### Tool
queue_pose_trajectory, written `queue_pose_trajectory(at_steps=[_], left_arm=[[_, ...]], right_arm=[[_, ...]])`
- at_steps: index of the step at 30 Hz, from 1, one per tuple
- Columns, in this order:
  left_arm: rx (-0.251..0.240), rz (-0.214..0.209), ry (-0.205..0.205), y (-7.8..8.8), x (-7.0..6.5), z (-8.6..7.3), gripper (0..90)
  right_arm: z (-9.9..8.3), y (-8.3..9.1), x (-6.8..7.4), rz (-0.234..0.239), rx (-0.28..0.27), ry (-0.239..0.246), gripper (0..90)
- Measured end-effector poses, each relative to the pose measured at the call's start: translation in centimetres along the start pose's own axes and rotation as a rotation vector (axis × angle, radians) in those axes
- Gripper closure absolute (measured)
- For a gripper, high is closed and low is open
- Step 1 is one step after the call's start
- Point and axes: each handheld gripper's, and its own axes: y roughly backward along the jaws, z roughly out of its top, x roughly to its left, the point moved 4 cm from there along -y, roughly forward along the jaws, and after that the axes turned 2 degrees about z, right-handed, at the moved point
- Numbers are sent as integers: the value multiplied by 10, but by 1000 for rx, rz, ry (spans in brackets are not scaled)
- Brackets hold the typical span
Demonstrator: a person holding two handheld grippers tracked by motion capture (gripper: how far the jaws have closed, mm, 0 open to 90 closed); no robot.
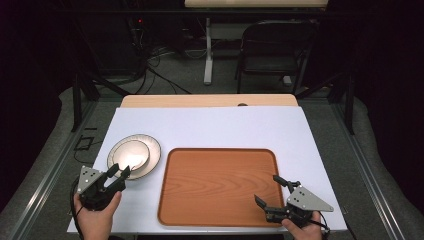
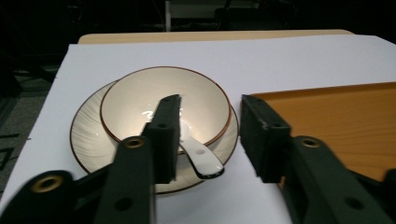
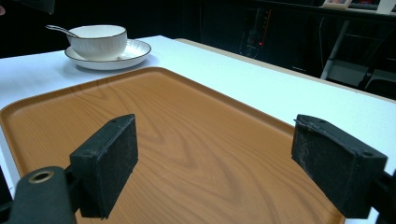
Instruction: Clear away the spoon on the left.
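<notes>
Left hand-held gripper [image 2: 210, 140] at the bowl [image 2: 163, 105], right hand-held gripper [image 3: 229, 168] over the tray [image 3: 187, 135].

The white bowl sits on a plate [image 2: 86, 140] at the near left of the tabletop [image 1: 225, 127], just left of the wooden tray. A spoon [image 2: 201, 161] rests in the bowl with its handle sticking out over the near rim. The left hand-held gripper is half spread around that handle, its pads off it, grasping nothing. The right hand-held gripper hangs released, jaws wide, above the tray's near right corner.

Glossy glazed ceramic bowl [image 2: 159, 100] and ribbed plate [image 2: 86, 135], a shiny white spoon [image 2: 201, 158], beside a smooth wood-grain tray [image 1: 217, 185] on a matt white sheet [image 1: 210, 127]; jaw pads look rough, matt black.
</notes>
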Motion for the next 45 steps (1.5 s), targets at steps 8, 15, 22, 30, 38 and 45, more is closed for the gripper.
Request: queue_pose_trajectory(at_steps=[8,15,22,30,38,45], left_arm=[[75,-29,14,-5,-9,-7,850],[124,-14,-3,-10,-9,-15,900],[127,29,0,-9,1,-16,899],[126,83,19,-9,23,-20,899],[112,141,42,-12,45,-18,889],[93,173,48,-16,58,-11,885]], right_arm=[[0,0,0,2,0,-8,141],[0,0,-1,4,0,-12,142],[0,0,0,7,0,-14,141],[0,0,-1,8,0,-10,141],[0,0,-1,11,1,-13,142],[-1,0,-1,11,0,-15,141]])
